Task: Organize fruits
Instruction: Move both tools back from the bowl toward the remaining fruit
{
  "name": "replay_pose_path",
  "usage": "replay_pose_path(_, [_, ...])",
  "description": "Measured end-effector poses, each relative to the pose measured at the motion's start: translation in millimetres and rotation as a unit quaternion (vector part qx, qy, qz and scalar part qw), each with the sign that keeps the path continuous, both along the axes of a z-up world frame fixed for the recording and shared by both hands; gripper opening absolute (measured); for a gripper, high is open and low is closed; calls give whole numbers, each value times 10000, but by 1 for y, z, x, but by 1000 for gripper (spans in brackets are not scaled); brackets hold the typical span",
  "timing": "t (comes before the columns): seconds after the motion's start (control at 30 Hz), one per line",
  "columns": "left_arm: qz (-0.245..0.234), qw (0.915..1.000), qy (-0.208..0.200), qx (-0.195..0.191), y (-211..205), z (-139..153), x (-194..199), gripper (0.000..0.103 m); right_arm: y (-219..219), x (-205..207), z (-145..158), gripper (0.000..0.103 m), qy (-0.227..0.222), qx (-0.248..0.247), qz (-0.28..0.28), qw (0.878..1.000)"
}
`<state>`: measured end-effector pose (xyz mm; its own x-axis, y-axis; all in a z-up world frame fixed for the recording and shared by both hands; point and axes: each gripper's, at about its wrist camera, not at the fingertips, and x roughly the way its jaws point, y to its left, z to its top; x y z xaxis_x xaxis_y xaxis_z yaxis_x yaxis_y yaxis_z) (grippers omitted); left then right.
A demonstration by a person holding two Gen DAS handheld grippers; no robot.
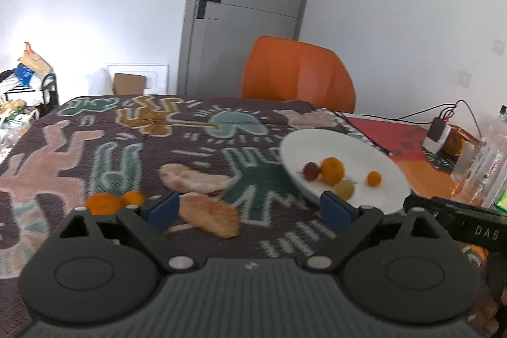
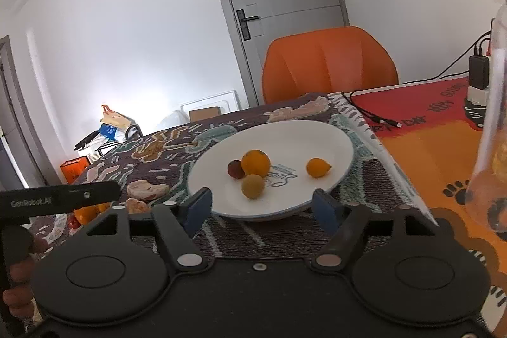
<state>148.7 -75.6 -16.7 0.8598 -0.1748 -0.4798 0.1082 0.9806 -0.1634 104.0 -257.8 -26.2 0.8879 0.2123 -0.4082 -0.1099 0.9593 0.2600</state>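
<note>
A white plate (image 2: 332,141) on the patterned cloth holds an orange (image 2: 255,162), a dark red fruit (image 2: 235,169), a yellow-green fruit (image 2: 252,186) and a small kumquat (image 2: 317,167); the plate also shows in the left wrist view (image 1: 332,141). Two oranges (image 1: 114,201) lie on the cloth left of my left gripper (image 1: 250,208), which is open and empty above two pale root pieces (image 1: 209,213). My right gripper (image 2: 264,209) is open and empty at the plate's near rim.
An orange chair (image 2: 329,62) stands behind the table. A clear bottle (image 2: 491,129) stands at the right, with a black charger and cables (image 2: 478,75) on the orange mat. A grey door (image 1: 253,5) is behind. Clutter lies at the far left.
</note>
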Motion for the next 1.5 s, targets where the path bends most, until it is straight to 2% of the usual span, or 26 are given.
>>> replay_pose_path(0.07, [60, 10000, -8, 12, 9, 0, -4, 95, 5, 0, 0, 75, 11, 7, 44, 10000])
replay_pose_path(0.17, [172, 9998, -21, 17, 21, 2, -10, 96, 12, 0, 0, 88, -22, 11, 120, 9999])
replay_pose_path(0.23, [209, 9998, -55, 4, 28, 3, -15, 96, 18, -2, 2, 103, -114, -5, 164, 9998])
replay_pose_path(0.27, [227, 9997, -68, 4, 32, 4, -17, 97, 21, -3, 2, 103, -150, -28, 193, 9997])
replay_pose_path(0.87, [695, 9975, -139, -4, 82, -2, -42, 101, 65, 0, 10, 103, -138, -183, 781, 9967])
replay_pose_path(1.1, [857, 9961, -102, -181, 103, -8, -44, 100, 81, 4, 11, 103, -64, -169, 1145, 9933])
replay_pose_path(1.27, [1037, 9942, -1, -300, 116, -17, -41, 94, 88, 9, 11, 98, -34, -152, 1240, 9922])
replay_pose_path(1.5, [1143, 9928, 122, -341, 126, -26, -34, 70, 105, 18, 8, 76, 40, -207, 1562, 9875])
